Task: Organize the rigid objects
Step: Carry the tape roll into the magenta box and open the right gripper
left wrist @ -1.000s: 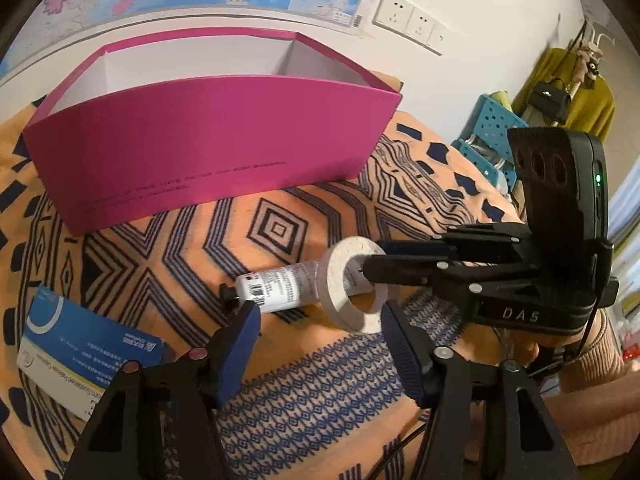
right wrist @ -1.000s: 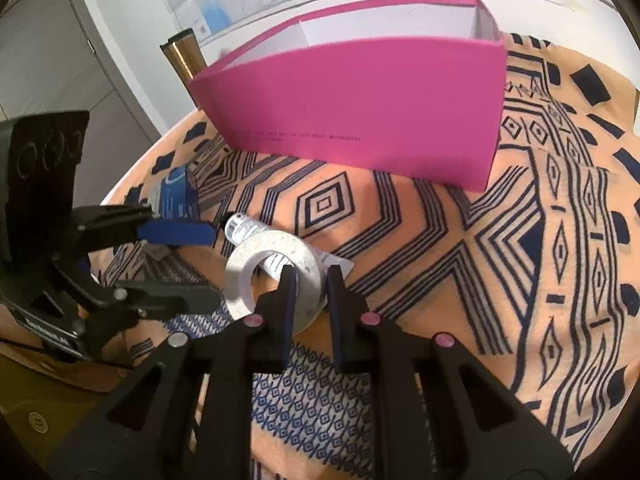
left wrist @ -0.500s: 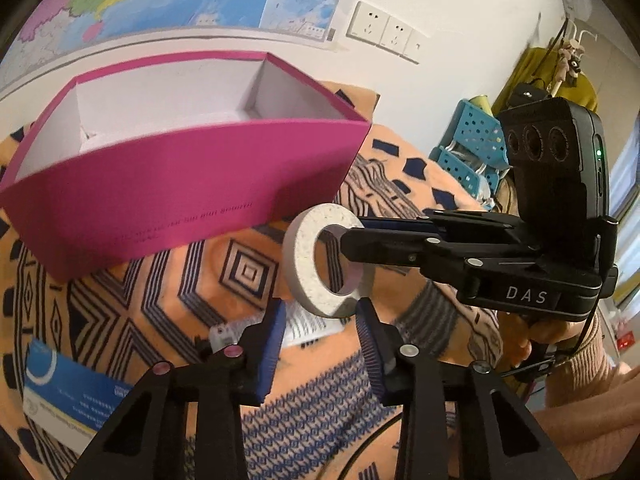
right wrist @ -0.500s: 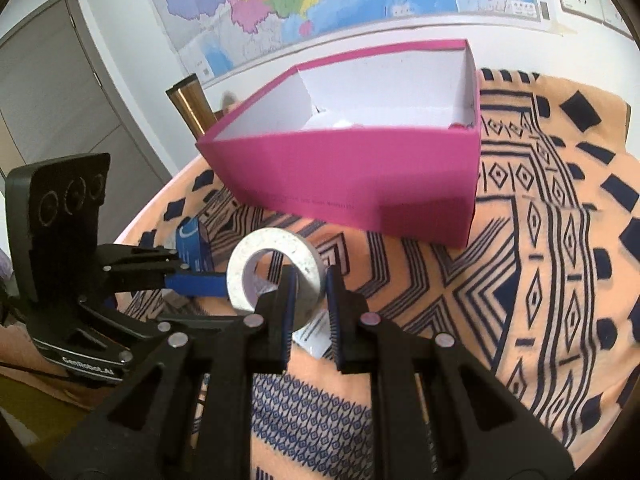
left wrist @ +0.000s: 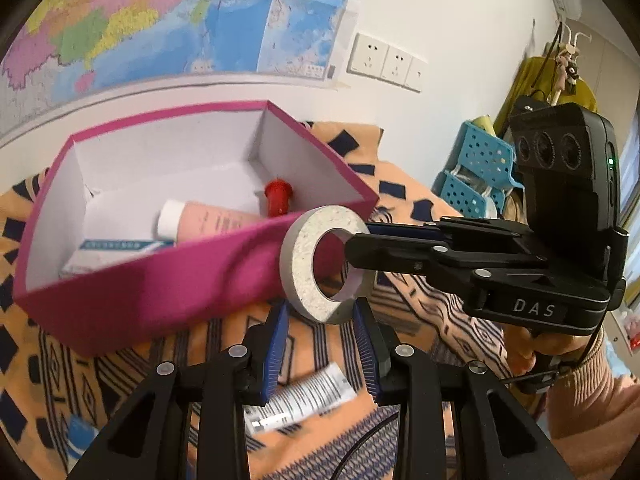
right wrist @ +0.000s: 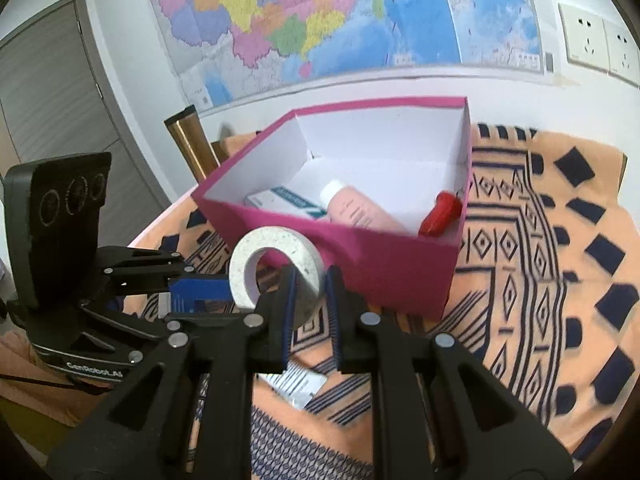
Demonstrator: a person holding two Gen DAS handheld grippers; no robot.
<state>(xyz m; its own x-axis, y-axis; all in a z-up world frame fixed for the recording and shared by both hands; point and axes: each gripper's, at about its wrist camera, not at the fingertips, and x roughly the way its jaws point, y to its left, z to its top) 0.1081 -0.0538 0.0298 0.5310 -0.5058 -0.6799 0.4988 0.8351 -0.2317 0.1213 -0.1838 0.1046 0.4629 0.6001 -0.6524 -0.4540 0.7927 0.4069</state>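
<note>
Both grippers are gripping one tape roll (left wrist: 320,264) in the air, just before the pink box's (left wrist: 168,296) near wall: the right gripper (right wrist: 310,300) is pinching its rim, while the left gripper (left wrist: 320,344) is clamping its lower edge, jaws nearly closed.

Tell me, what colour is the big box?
The box is bright pink outside and white inside, best seen in the right wrist view.

Ring (left wrist: 316,264) higher, off cloth (left wrist: 420,300)
</note>
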